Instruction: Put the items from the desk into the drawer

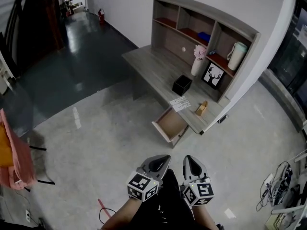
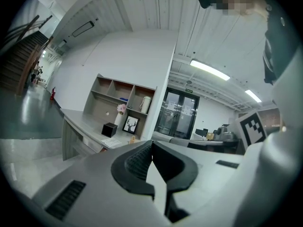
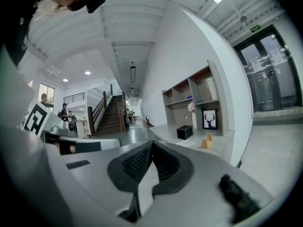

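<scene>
Grey worktop with shelves against a white wall, well ahead across the floor. Under its near end, drawer pulled open. Low in front, left tool and right tool side by side, both with jaws together, gripping nothing. On the worktop above the drawer: black box, paper sheet, small wooden holder.

Open drawer, pulled out from under the table's front edge, pale wood inside. Black box, upright at mid-table. White printed sheet, flat near the table's front edge. Small tan wooden object, near the table's end.
</scene>
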Demonstrator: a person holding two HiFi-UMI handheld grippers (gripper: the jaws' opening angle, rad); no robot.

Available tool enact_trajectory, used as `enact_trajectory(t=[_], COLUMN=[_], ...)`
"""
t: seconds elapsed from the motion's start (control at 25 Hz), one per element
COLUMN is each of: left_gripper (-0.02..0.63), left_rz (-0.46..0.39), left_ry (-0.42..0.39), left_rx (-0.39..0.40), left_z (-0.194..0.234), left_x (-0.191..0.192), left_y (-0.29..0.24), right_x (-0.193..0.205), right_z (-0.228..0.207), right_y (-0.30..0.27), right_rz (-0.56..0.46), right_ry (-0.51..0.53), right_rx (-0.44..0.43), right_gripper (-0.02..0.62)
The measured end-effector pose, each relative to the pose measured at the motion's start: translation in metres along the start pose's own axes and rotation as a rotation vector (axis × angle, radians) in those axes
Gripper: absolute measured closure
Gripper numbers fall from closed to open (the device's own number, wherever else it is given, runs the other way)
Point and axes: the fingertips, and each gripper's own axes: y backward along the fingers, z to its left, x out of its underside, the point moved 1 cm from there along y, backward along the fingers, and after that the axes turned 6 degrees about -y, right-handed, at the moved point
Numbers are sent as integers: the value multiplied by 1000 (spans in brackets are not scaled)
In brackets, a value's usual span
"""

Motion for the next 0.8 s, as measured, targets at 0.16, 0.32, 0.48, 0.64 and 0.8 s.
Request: enact_trajectory(t=[0.16, 0.32, 0.48, 0.64, 0.8], left_gripper=[595, 595, 595, 595, 595], left_rz=[8, 18, 23, 29, 38], left_ry=[8, 8, 10, 17, 25], left_rx=[-1, 7, 17, 18, 9], left_z=[3, 6, 11, 22, 37], left_x=[5, 5, 1, -1, -3], left_y=[-5, -18, -36, -54, -74], right_x=[-2, -4, -8, -11, -16], right_z=[-4, -14, -28, -43, -58], right_y=[-2, -10, -20, -36, -57], right_rz=[-10, -8, -5, 9, 16], right_ry=[15, 10, 1, -1, -7], right_rx=[5, 6, 19, 24, 21], right_gripper=[586, 586, 586, 586, 586])
